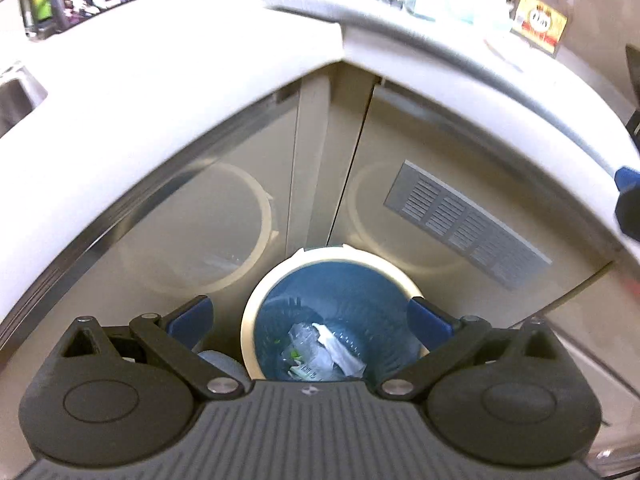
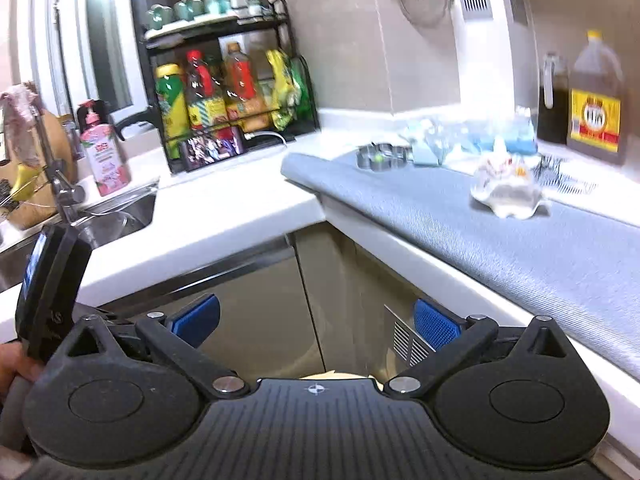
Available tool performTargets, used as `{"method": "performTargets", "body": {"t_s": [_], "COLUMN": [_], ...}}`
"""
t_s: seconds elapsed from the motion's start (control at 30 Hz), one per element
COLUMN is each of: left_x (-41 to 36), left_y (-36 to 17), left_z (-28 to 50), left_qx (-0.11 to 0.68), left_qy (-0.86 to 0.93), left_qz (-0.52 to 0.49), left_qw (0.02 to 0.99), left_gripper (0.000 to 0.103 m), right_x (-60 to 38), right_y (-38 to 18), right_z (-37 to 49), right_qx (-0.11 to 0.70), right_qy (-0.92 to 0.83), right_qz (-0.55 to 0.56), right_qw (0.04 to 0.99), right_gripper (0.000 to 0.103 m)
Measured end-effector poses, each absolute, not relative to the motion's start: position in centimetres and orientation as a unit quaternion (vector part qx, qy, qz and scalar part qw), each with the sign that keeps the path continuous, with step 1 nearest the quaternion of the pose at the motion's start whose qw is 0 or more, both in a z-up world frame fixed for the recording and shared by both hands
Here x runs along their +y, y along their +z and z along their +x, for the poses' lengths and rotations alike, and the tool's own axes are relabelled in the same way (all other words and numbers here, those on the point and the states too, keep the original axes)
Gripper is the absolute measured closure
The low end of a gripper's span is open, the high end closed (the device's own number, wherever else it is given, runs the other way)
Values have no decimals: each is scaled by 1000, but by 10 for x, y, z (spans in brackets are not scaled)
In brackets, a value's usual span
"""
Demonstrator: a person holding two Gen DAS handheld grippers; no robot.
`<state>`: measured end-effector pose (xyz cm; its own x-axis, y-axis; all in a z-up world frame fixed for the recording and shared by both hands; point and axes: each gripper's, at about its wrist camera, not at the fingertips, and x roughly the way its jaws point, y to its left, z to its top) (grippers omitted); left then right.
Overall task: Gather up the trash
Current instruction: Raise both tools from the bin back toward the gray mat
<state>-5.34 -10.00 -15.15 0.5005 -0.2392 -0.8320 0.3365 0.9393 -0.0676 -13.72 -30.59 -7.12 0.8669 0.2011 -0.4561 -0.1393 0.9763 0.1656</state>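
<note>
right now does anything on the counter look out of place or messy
Yes: a crumpled white wrapper lies loose on the grey mat, with clear plastic scraps behind it. They look like uncollected trash.

A black rack [image 2: 228, 92] of bottles stands in the tabletop [image 2: 224, 216] corner, pink soap dispenser [image 2: 105, 148] by the sink [image 2: 120, 216] (oil jug [image 2: 596, 100] far right).

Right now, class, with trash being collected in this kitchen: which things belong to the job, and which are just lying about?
Job:
round cream bin with blue liner
clear plastic wrappers in it
crumpled white tissue on the grey mat

Lying about:
pink soap pump bottle
large amber oil jug
black bottle rack
metal cookie cutters
</note>
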Motion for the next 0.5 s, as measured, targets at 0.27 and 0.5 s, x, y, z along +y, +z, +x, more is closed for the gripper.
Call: {"method": "performTargets", "body": {"t_s": [0.27,0.5], "left_x": [-109,-114], "left_y": [-142,-133], "left_z": [-79,-97], "left_qx": [468,451], "left_qy": [-182,-178], "left_qz": [88,125], "left_qw": [860,866], "left_gripper": [0,0], "right_x": [-281,-267], "right_y": [-79,-86], "right_z": [-164,-174], "right_qx": [290,305], "right_qy": [73,49], "right_qz": [40,6], "right_qw": [953,951], "right_gripper": [0,0]}}
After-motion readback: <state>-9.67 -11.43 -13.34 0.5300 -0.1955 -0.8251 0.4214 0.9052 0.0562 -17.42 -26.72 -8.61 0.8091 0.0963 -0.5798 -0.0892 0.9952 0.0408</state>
